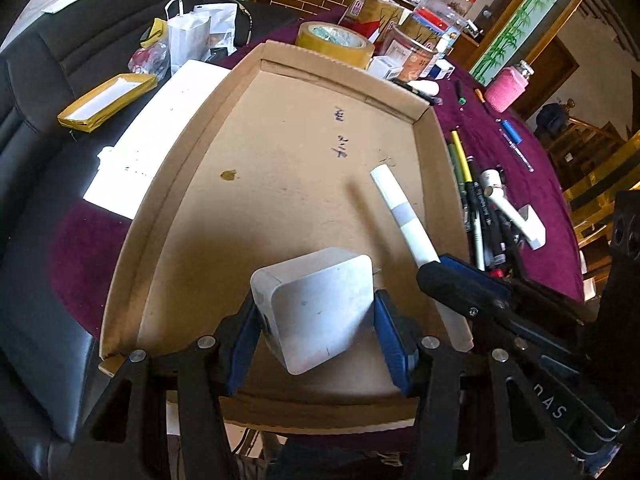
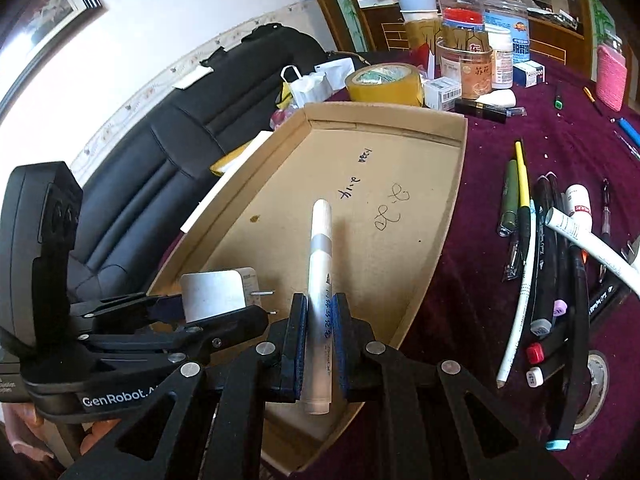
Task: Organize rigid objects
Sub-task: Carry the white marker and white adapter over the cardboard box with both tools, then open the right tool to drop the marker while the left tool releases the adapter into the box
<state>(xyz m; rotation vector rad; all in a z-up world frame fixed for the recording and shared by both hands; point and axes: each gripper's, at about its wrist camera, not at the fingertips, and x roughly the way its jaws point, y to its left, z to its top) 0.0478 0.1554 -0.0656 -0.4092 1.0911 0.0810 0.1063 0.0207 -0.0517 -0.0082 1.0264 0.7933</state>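
My left gripper (image 1: pixel 316 332) is shut on a white plug adapter (image 1: pixel 316 312), held over the near part of a shallow cardboard tray (image 1: pixel 168 184). In the right wrist view that adapter (image 2: pixel 214 294) shows two metal prongs, with the left gripper (image 2: pixel 218 312) around it. My right gripper (image 2: pixel 320 336) is shut on a white marker (image 2: pixel 320 264) that points out over the tray (image 2: pixel 456 184). The left wrist view shows the same marker (image 1: pixel 400 212) slanting above the tray floor, its lower end in the right gripper (image 1: pixel 436 268).
A heap of pens and markers (image 2: pixel 552 280) lies on the purple cloth right of the tray. A tape roll (image 2: pixel 384 84), jars and small boxes (image 2: pixel 464 64) crowd the far end. A black sofa (image 2: pixel 160 152) and a white sheet (image 1: pixel 152 132) are to the left.
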